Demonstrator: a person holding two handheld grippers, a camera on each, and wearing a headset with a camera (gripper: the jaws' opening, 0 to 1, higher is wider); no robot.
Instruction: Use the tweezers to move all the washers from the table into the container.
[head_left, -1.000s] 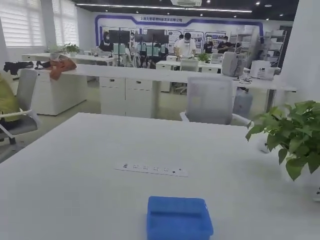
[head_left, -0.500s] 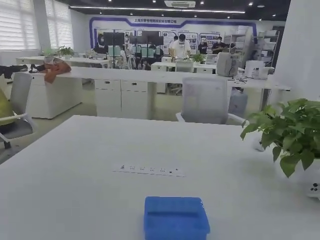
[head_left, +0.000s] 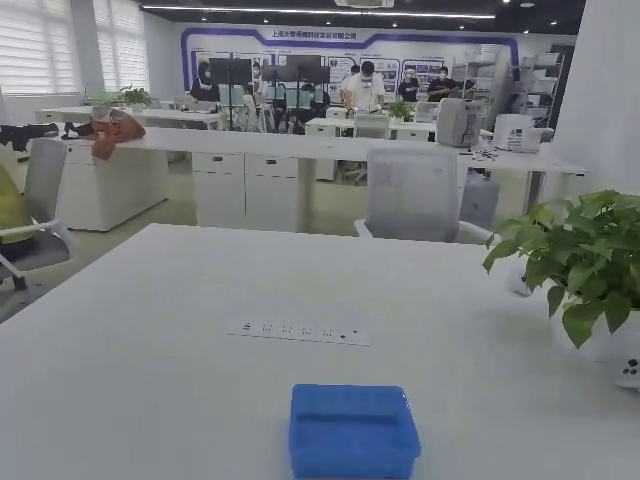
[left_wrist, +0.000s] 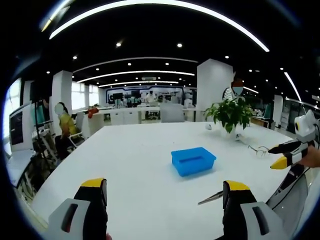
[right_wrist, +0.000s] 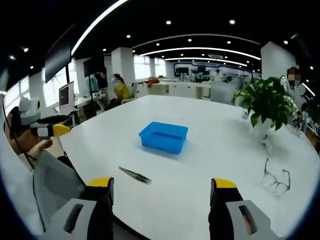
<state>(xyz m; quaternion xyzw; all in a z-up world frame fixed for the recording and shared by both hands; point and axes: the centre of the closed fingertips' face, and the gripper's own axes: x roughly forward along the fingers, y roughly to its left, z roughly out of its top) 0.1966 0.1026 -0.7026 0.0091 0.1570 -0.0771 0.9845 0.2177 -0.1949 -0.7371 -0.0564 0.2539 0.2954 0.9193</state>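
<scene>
Presently the left claw (left_wrist: 164, 186) stands wide, its two yellow-tipped jaws far apart with nothing between them, held over the near edge of the white surface (left_wrist: 130, 150). The right claw (right_wrist: 161, 183) is spread just as wide and is just as empty, also at the near edge. In the left gripper view the right claw comes in from the right side, off the surface. In the right gripper view the left claw shows at the left side with a hand (right_wrist: 29, 144) behind it.

Just beyond the jaws, the tweezers (right_wrist: 135, 175) lie flat on the surface close to its near edge, touched by neither claw. They sit between the two claws, to the right of the left one and to the left of the right one.

Farther in, the blue container (head_left: 355, 460) stands upright and open-topped about midway across the surface, apart from the tweezers and on their far side. Beyond it a white socket strip (head_left: 298, 332) lies flush in the surface.

To the right of the container a pair of glasses (right_wrist: 275, 180) rests on the surface, well apart from the tweezers. At the far right a leafy plant (head_left: 585, 260) stands in a white pot. A grey chair (head_left: 412, 195) sits past the far edge.
</scene>
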